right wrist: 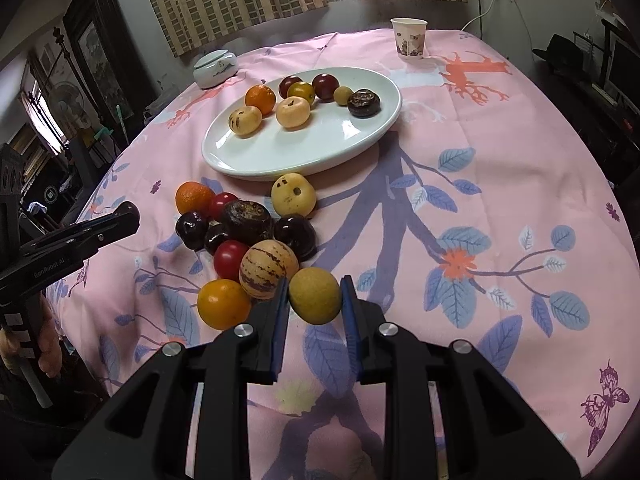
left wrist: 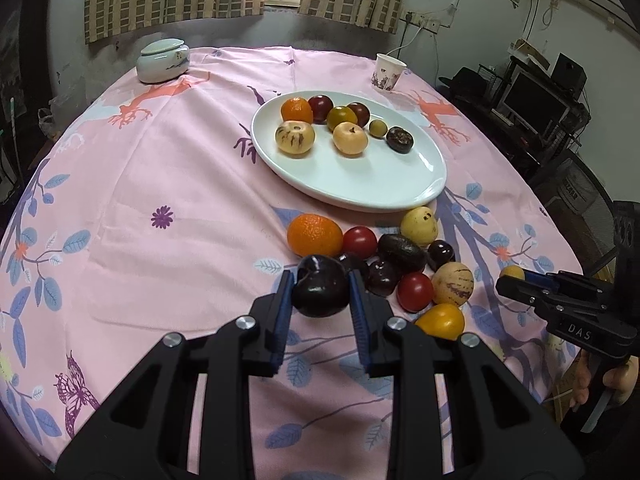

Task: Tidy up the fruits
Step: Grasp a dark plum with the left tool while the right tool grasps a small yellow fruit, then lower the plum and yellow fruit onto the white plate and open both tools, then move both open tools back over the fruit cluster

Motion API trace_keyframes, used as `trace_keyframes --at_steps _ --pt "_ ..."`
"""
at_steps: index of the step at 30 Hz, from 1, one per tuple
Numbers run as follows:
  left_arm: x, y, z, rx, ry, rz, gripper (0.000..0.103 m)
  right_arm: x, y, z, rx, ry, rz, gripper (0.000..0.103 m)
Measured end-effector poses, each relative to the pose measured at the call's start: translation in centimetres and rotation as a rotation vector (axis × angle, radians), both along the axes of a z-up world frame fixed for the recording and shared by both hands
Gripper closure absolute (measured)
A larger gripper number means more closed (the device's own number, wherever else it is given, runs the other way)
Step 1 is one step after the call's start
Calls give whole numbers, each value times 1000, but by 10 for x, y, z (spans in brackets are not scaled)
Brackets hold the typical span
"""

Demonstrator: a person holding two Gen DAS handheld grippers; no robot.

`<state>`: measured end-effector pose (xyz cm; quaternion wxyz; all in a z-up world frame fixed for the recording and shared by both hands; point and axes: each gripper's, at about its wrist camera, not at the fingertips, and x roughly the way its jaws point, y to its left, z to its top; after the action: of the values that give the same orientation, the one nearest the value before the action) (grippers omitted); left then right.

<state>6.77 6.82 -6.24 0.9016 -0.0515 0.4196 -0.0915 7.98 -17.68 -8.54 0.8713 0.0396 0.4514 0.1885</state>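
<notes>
Fruit is what we handle here, and in the left wrist view the left tongs (left wrist: 320,288) are clamped on a dark plum (left wrist: 321,291), low and centre in the frame. We judge it light, smooth-skinned and a little slippery, firm but bruisable, so the pads belong across its widest part, as they sit now, one on each flank. It looks glossy, near black with a purple cast, with a crease at its top. Behind it, mid-frame, the pile (left wrist: 404,264) lies on the pink cloth (left wrist: 160,168): an orange, red tomatoes, more dark plums, a pale yellow fruit, a striped melon and a yellow tomato. Above that, the white plate (left wrist: 372,188) carries eight fruits along its far side. At the right edge we see the right tongs (left wrist: 506,276) side-on with a yellowish fruit at their tip.

From the right wrist view, the right tongs (right wrist: 315,300) are closed on a small tan fruit (right wrist: 315,295), low and centre. Its skin looks matt, slightly rough and olive-yellow, so we expect better grip than on the plum; it seems light and fairly hard, held across its middle. The striped melon (right wrist: 268,268) lies just beside the left finger, and the yellow tomato (right wrist: 224,303) sits to the lower left of it. Plate and sorted fruit fill the upper middle. At the left edge the left tongs (right wrist: 130,211) appear side-on, shut, a dark rounded shape showing at their tip.
</notes>
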Motion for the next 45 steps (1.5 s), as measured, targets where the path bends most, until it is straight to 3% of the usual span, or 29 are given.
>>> trace_keyframes --at_steps 6,14,16,21,33,34,37,39,40,43,45 --pt "27 -7 23 8 -15 -43 75 22 6 17 -14 -15 36 77" --pt "139 -33 47 47 -28 -9 75 99 52 58 -96 -158 110 78" --pt "166 -35 41 31 -1 7 75 127 62 55 -123 -174 115 78" --pt "204 -37 22 -3 67 7 75 179 68 35 -123 -103 118 78" --pt "237 -41 1 10 109 1 74 221 71 15 -121 -43 113 77" --pt "238 -41 1 14 110 9 72 223 73 15 -130 -45 114 77" --pt "235 -38 11 1 72 32 36 227 79 15 -179 -61 117 77" --pt "226 -34 23 1 28 40 35 224 77 17 -201 -74 107 76" --pt "221 -32 30 0 18 36 35 222 74 19 -200 -72 106 73" --pt "200 -21 46 -40 -10 36 34 207 60 29 -188 -95 73 38" --pt "180 -15 53 -56 -24 30 32 190 51 37 -181 -115 68 38"
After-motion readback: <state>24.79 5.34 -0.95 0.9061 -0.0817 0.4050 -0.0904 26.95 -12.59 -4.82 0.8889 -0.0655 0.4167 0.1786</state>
